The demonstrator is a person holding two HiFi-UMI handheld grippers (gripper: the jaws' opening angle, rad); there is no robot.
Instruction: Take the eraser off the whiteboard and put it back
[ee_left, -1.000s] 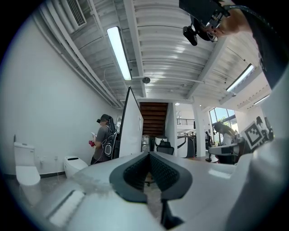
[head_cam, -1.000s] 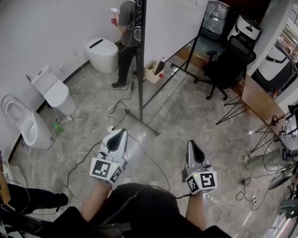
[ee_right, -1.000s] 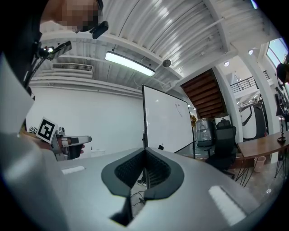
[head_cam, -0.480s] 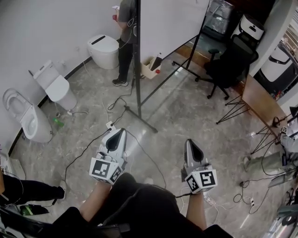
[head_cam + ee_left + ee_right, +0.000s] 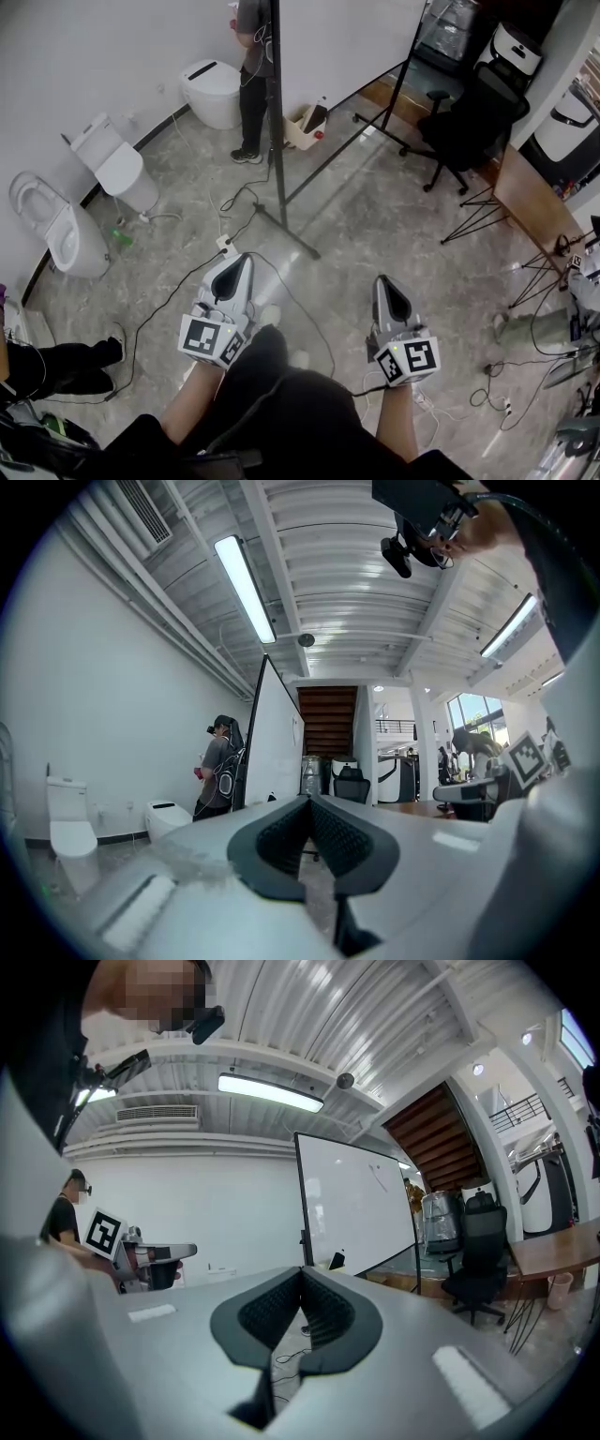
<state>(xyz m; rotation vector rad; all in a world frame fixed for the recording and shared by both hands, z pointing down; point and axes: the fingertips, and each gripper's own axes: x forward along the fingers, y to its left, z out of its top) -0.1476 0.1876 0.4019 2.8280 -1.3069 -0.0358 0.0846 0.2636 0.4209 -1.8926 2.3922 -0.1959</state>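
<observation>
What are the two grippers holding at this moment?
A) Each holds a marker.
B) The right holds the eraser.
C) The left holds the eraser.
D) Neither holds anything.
D: the left gripper and the right gripper each show jaws closed together with nothing between them.

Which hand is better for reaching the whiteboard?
Probably the right gripper: its view shows the face of the whiteboard, while the left gripper sees it almost edge-on. Both jaws are shut, and both are far off.
</observation>
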